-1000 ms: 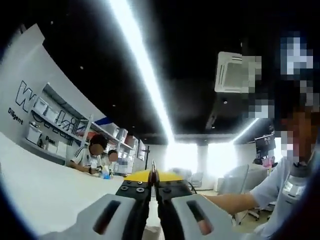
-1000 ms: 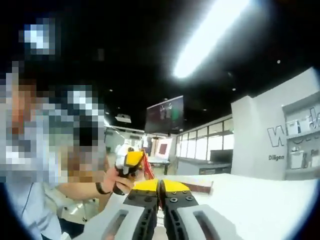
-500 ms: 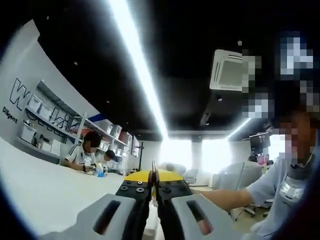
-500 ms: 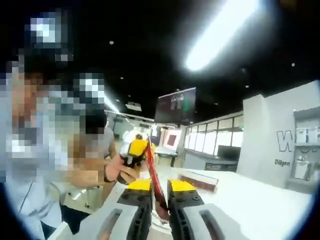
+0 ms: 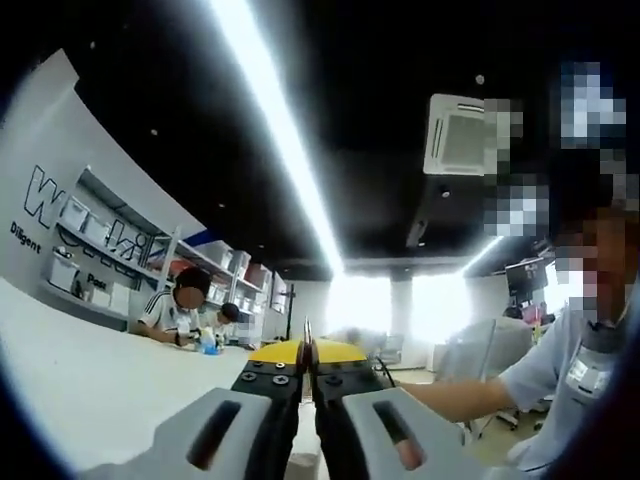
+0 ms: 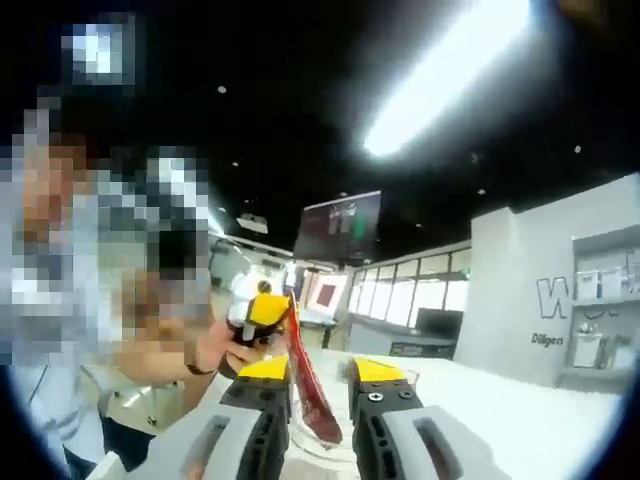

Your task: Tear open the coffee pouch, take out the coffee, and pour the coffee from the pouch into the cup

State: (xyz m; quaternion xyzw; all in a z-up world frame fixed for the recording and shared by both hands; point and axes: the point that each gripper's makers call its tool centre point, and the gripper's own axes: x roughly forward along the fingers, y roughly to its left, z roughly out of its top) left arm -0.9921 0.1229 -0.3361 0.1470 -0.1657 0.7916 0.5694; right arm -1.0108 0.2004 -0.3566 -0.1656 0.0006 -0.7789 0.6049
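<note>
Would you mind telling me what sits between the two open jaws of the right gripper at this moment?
In the right gripper view, the red coffee pouch hangs between the right gripper's spread jaws, its upper end held by the left gripper. A clear cup sits behind it.

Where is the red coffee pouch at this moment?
In the right gripper view, the red pouch hangs between the open right gripper and is held at its top by the left gripper.
</note>
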